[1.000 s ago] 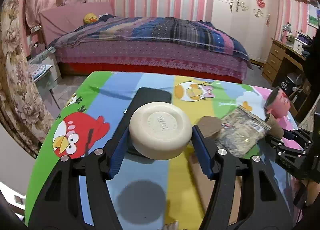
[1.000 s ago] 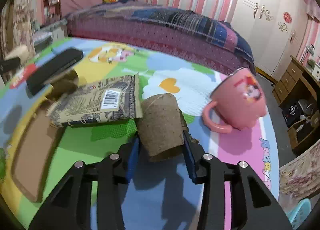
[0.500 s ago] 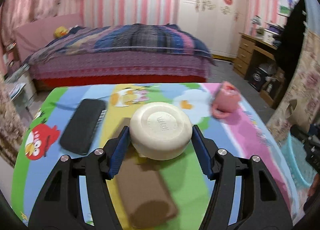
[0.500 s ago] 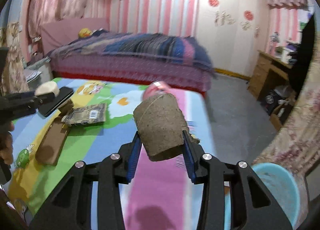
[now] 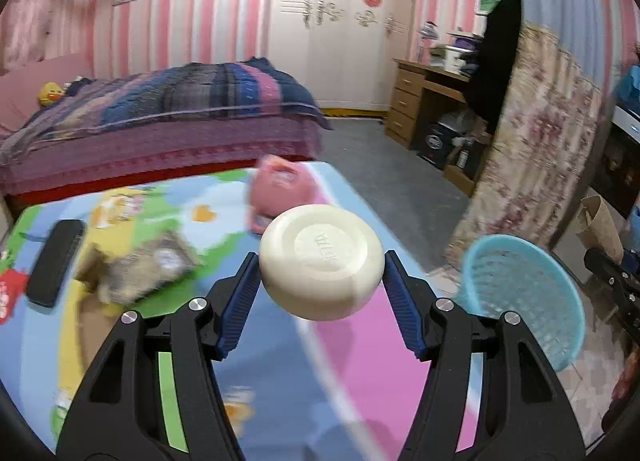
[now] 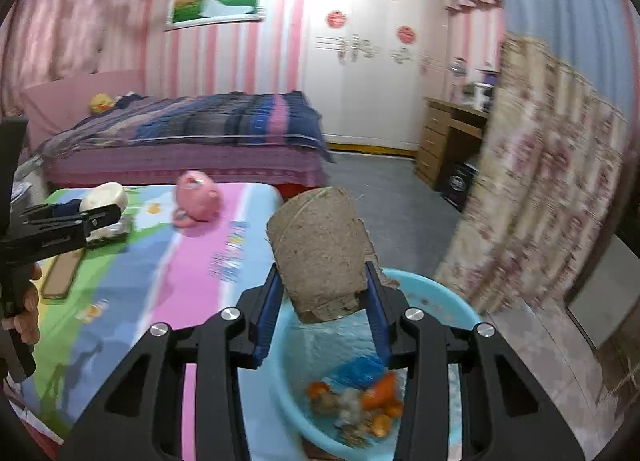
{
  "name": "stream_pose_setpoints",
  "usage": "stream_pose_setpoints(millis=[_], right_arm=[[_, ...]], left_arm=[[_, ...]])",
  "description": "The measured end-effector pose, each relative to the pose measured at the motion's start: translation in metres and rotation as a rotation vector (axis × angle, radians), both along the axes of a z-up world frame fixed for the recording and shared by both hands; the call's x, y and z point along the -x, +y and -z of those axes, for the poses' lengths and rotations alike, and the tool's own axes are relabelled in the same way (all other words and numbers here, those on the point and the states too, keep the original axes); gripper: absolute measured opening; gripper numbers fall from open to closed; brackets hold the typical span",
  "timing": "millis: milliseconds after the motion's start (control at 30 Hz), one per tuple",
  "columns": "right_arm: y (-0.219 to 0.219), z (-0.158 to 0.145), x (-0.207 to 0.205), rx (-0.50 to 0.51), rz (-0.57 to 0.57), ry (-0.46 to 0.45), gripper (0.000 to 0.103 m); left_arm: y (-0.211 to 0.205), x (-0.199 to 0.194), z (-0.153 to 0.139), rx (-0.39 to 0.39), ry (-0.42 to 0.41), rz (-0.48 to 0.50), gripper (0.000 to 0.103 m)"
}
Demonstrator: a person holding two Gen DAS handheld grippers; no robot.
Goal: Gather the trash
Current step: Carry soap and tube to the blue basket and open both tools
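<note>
Blue-padded fingers of your right gripper [image 6: 323, 303] clamp the brown fibre pot [image 6: 319, 252] directly above the light-blue plastic basket [image 6: 448, 293]. Your left gripper [image 5: 320, 295] pinches the cream round soap bar [image 5: 321, 261] over the table's [image 5: 360, 361] right edge.

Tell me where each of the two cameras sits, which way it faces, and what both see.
Left wrist: on the left gripper, facing across the table toward the bed; shows its fingers clamping a cream bowl.
Right wrist: on the right gripper, over the blue basket; shows its fingers clamping a brown paper cup.
Shared: basket, pink mug, bed.
</note>
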State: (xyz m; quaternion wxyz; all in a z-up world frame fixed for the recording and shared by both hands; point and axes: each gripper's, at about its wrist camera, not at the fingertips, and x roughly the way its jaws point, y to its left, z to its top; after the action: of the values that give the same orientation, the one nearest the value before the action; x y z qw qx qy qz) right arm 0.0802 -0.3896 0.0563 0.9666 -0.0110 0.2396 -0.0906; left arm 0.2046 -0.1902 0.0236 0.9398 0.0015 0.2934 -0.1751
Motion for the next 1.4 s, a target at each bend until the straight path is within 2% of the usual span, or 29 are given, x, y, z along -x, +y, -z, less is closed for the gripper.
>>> stream_pose_setpoints(millis=[300,467,733,800,867,1033,1200,1400], right_arm=[[-0.061,0.020,0.030,-0.041,0.117,0.012,0.040],[-0.084,0.031,0.039,-0.059,0.158,0.019,0.040],[-0.111,0.046,0.039,-0.103,0.201,0.028,0.040],[-0.114,0.049,0.038,-0.107,0.204,0.029,0.040],[-0.116,0.051,0.036,-0.111,0.205,0.032,0.040],[-0.112,0.054,0.031,-0.106,0.203,0.040,0.040],[-0.107,0.058,0.027,-0.099,0.200,0.052,0.040],[-0.103,0.059,0.015,-0.115,0.198,0.057,0.040]], left_arm=[[-0.086,0.019,0.027,0.022,0.072,0.126,0.061],[-0.131,0.031,0.036,-0.011,0.060,0.192,0.061],[-0.177,0.041,0.039,-0.050,0.014,0.279,0.061],[-0.182,0.040,0.043,-0.061,0.017,0.282,0.066],[-0.183,0.038,0.043,-0.074,0.007,0.261,0.083],[-0.170,0.030,0.036,-0.062,-0.007,0.220,0.088],[-0.146,0.024,0.033,-0.098,-0.027,0.159,0.093],[-0.116,0.012,0.030,-0.041,0.027,0.105,0.094]])
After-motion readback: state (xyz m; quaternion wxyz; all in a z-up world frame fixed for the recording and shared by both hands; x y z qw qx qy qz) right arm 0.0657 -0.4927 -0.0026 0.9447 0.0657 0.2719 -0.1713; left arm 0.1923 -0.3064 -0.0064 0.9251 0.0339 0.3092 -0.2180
